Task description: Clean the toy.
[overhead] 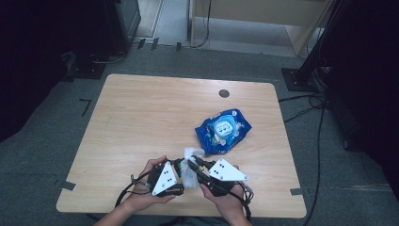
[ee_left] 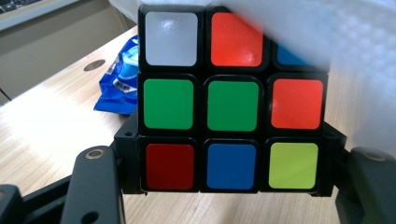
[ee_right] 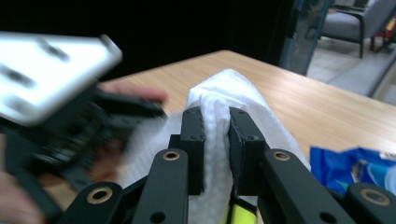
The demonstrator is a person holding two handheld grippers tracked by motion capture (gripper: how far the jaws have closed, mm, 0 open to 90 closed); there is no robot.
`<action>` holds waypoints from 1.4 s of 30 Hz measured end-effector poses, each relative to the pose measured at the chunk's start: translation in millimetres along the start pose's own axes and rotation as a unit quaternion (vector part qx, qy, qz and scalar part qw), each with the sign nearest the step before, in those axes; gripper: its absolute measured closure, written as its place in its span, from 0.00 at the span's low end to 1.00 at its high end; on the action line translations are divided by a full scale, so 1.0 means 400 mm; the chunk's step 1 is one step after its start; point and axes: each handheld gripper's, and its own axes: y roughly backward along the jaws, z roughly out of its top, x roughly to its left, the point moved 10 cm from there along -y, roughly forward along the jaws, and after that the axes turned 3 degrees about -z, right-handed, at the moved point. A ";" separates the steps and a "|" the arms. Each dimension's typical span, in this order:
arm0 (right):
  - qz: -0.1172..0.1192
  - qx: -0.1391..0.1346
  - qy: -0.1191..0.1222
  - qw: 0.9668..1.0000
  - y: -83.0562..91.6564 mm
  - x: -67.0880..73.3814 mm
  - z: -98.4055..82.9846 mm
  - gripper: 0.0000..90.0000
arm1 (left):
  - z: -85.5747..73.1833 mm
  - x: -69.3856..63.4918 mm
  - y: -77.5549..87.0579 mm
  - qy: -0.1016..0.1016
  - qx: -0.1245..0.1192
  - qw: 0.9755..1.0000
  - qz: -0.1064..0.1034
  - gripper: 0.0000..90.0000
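Left gripper view, left gripper (overhead: 181, 175) jaws clamped on puzzle cube (ee_left: 232, 100), right gripper (ee_right: 215, 140) jaws pinching white wipe (ee_right: 219, 100).

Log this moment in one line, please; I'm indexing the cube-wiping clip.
left gripper: shut on puzzle cube | right gripper: shut on white wipe, at cube | blue wipes pack: on table

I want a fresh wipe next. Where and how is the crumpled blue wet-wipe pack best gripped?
Probably the blue wet-wipe pack is best taken from above by a crumpled blue edge: it lies flat on the wooden table, lid up, so the soft film pinches easily and the pale hard lid stays free.
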 end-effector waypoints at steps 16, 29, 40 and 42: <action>-0.143 0.122 -0.056 0.980 0.036 -0.292 -0.186 0.88 | -0.007 0.054 0.025 0.031 -0.014 0.999 0.016 0.37; -0.148 0.185 -0.090 0.967 0.081 -0.365 -0.262 0.62 | -0.022 0.091 0.037 0.056 -0.013 0.998 0.025 0.38; -0.039 0.058 -0.167 0.983 0.054 -0.200 -0.088 0.41 | -0.024 0.080 0.021 0.054 -0.011 0.998 0.024 0.37; 0.001 0.051 -0.183 0.982 0.033 -0.136 -0.061 0.38 | -0.022 0.073 0.016 0.051 -0.010 0.998 0.023 0.37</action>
